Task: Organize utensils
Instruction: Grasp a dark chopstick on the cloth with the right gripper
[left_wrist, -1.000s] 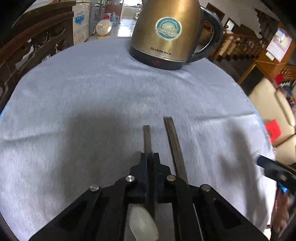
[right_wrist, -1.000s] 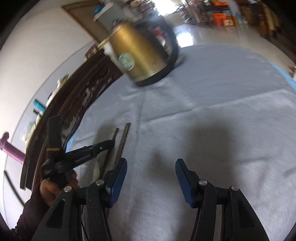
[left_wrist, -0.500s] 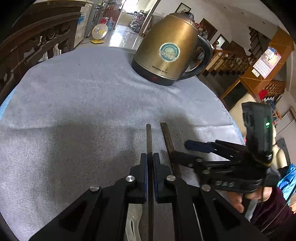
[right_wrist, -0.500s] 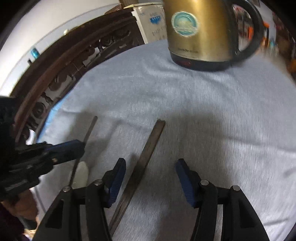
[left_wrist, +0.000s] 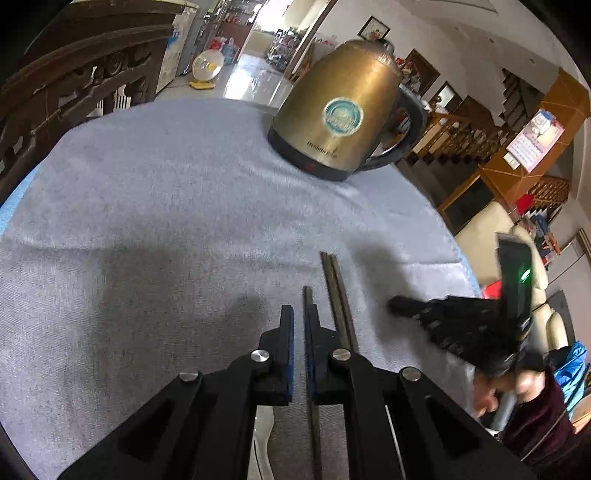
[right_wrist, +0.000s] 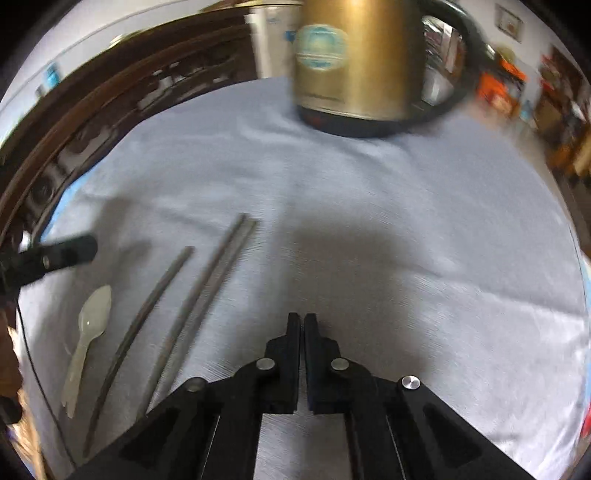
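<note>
Both grippers closed and empty, left gripper (left_wrist: 298, 321) over single chopstick (right_wrist: 147, 314), right gripper (right_wrist: 302, 325) jaws just snapped shut right of chopstick pair (right_wrist: 207, 291), spoon (right_wrist: 90, 332) leftmost, kettle (right_wrist: 354, 62) beyond on grey cloth (right_wrist: 369, 206).

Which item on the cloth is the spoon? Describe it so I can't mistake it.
Start at the brass-coloured electric kettle at the far edge of the grey cloth, then come toward the camera and left to the row of utensils. The pale translucent plastic spoon lies leftmost, beside the single dark chopstick; it alone is whitish with a rounded bowl.
</note>
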